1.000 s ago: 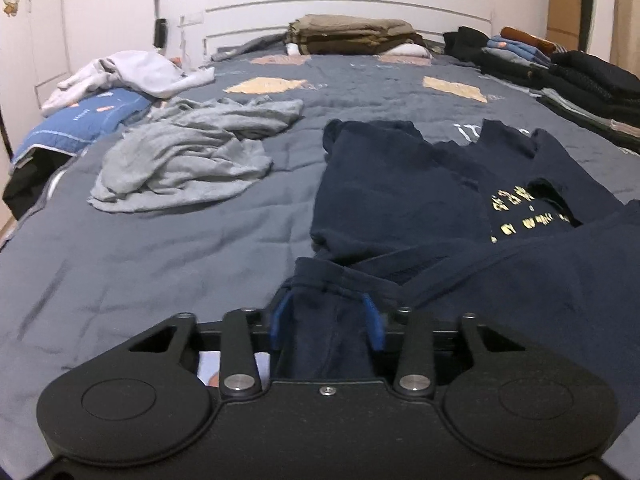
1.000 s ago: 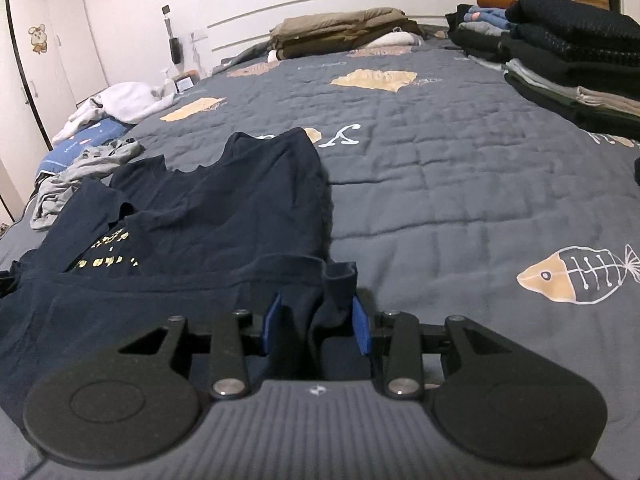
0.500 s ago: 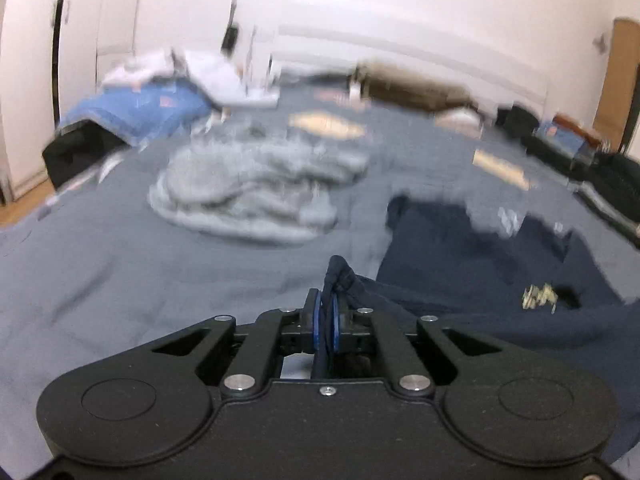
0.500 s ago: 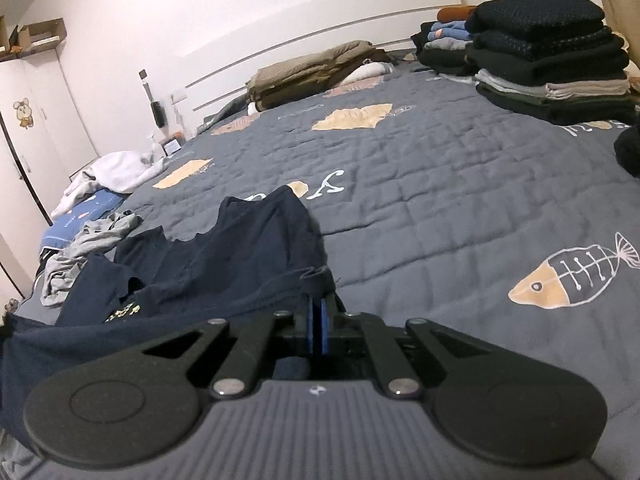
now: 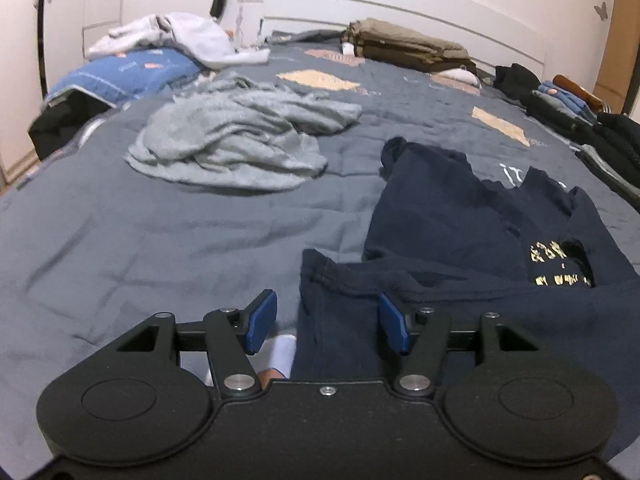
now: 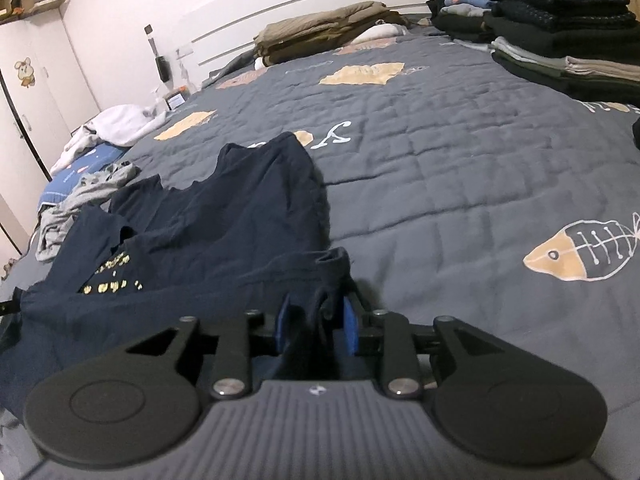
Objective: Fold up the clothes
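Covering nearly the whole view, a bed [image 5: 160, 248] with a grey quilt serves as the folding surface. Fish and letter patches dot the quilt on its right half.

Along the bed's right edge sit 2 or more stacks [image 6: 560, 28] of folded dark clothes, probably finished pieces kept out of the way. A folded tan pile [image 5: 404, 44] lies by the headboard. On the left, a crumpled grey garment [image 5: 240, 140] and a white one [image 5: 180, 36] on a blue pillow [image 5: 124, 72] look unfolded, likely waiting their turn.

Lying in the middle of the bed, near the front edge, is the navy T-shirt [image 5: 448, 212] with a gold print. It is spread loosely, far sleeve and collar rumpled, near hem bunched toward the 2 tools. Each tool sits at 1 hem corner, which suggests the shirt is being stretched flat before a fold.

The left gripper [image 5: 328, 316] is opening. Its blue pads stand well apart, with the left hem corner between them; the left pad is clear of the cloth, the right pad about at its edge. So this corner looks let go, or nearly.

The right gripper [image 6: 316, 320] is also opening. The right hem corner is bunched between its closer-set pads, but I cannot tell whether they press on the cloth.
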Demonstrator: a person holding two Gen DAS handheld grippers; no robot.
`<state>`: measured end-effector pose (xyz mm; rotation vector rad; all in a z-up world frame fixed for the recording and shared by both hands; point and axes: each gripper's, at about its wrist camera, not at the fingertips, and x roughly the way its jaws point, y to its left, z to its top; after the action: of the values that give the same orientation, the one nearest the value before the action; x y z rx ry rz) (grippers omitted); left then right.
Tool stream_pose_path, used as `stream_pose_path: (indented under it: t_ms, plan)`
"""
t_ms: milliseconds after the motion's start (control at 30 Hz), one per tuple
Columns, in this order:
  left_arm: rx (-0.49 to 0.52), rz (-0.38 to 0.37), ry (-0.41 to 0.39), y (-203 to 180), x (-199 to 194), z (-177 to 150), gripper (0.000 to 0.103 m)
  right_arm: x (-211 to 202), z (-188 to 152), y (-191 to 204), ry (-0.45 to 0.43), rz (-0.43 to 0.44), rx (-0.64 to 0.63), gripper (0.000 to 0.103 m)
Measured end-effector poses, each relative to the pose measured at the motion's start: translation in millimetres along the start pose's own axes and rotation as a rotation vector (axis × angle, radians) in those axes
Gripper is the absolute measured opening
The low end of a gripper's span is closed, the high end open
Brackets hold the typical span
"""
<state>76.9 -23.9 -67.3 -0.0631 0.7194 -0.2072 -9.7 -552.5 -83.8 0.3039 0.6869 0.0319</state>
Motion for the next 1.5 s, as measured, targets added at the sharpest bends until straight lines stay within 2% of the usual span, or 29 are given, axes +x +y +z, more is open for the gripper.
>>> stream_pose_path:
  t_ms: [33,67,100,133,267,400,467,567,733,833,1000,1233,1400,1500]
  plan:
    - [-0.003,-0.013,0.008,1.1,2.3,0.1,0.033,0.1,-1.7,0.5,-0.007,0.005,-0.002,0.026]
    - [-0.006,-0.026,0.015,2.2,4.6,0.3,0.019,0.3,-2.3,0.1,-0.01,0.006,0.009,0.021]
    - [-0.023,-0.026,0.023,5.1,6.1,1.3,0.009,0.4,-1.8,-1.7,-0.012,0.005,0.028,0.008]
    - [-0.04,-0.028,0.017,7.6,4.5,2.5,0.007,0.3,-0.3,-4.8,-0.013,0.009,0.052,0.004]
    - [-0.016,-0.024,-0.085,3.1,-15.8,9.6,0.006,-14.9,8.2,-6.4,-0.09,0.036,0.107,0.004]
    - [0.062,0.032,-0.198,-17.4,-37.9,16.8,0.006,-37.7,22.7,5.9,-0.192,0.048,0.095,0.003]
    - [0.064,0.045,-0.248,-24.2,-43.8,22.2,0.006,-41.0,29.2,5.2,-0.21,0.034,0.095,0.003]
    - [0.064,0.038,-0.242,-27.5,-34.4,33.9,0.006,-35.9,40.3,-0.5,-0.202,0.02,0.105,0.003]
    - [0.051,0.015,-0.162,-23.4,2.1,48.8,0.006,-7.6,58.8,-8.7,-0.131,0.004,0.108,0.003]
    - [0.075,0.017,-0.128,-23.6,23.8,58.6,0.006,11.9,72.2,-8.8,-0.109,-0.013,0.107,0.003]
    - [0.092,0.003,-0.126,-23.2,44.3,89.2,0.006,35.1,105.8,-5.6,-0.121,-0.034,0.088,0.003]
    - [0.14,0.005,-0.142,-33.8,80.3,152.2,0.006,72.3,158.4,-6.5,-0.141,-0.074,0.047,0.003]
    - [0.174,0.035,-0.12,-40.5,115.3,168.9,0.006,103.3,174.8,-9.3,-0.136,-0.099,0.043,0.003]
    - [0.171,0.052,-0.082,-39.1,134.5,168.9,0.006,123.9,173.5,-10.4,-0.107,-0.109,0.044,0.004]
